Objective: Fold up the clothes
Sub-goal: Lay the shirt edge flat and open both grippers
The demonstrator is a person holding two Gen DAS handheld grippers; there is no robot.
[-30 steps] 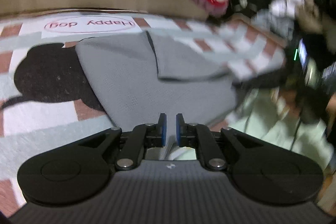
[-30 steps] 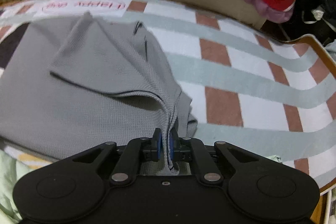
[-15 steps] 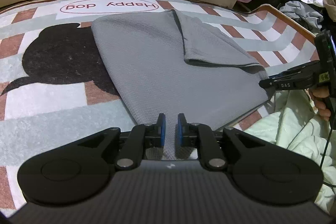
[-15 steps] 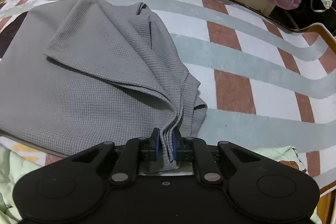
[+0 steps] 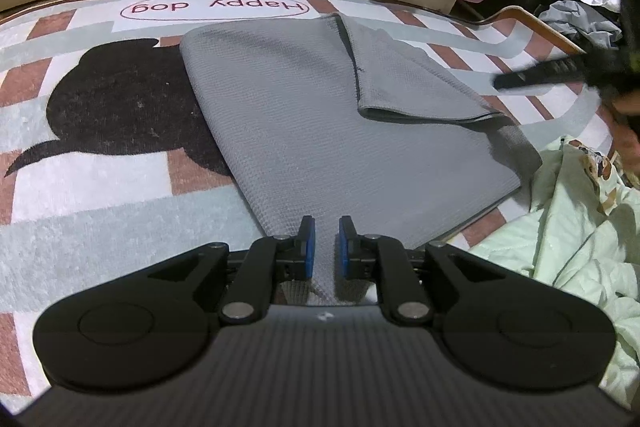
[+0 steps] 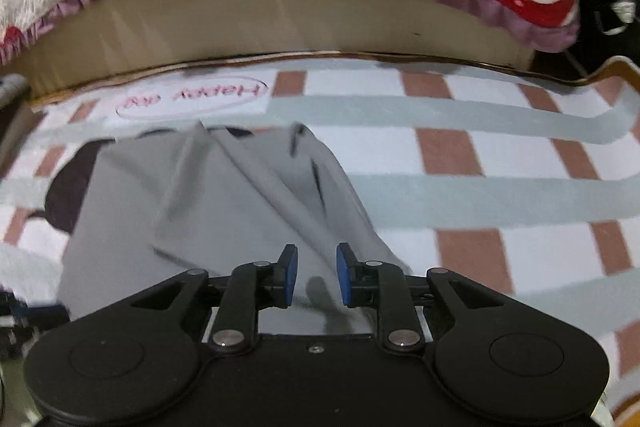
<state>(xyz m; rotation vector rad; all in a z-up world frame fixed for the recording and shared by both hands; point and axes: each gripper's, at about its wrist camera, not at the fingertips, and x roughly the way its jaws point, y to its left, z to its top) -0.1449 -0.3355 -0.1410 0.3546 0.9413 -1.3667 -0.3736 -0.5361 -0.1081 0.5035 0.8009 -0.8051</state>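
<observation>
two grippers hover over one grey garment [image 5: 320, 131] that lies flat across the middle of the left wrist view, on a striped rug [image 5: 80, 195] with a black dog shape. its near edge runs under the left gripper [image 5: 323, 243], whose jaws stand narrowly apart with cloth showing in the gap, though a grip cannot be told. a folded flap covers the garment's upper right corner. open rug spreads to the left; a pale green blanket [image 5: 580, 227] crowds the lower right edge. in the right wrist view the right gripper [image 6: 312, 273] has its jaws parted wider, nothing between them. half a second ago it pinched the garment's bunched corner; now the cloth is released and the gripper is lifted and blurred at the left view's upper right.
</observation>
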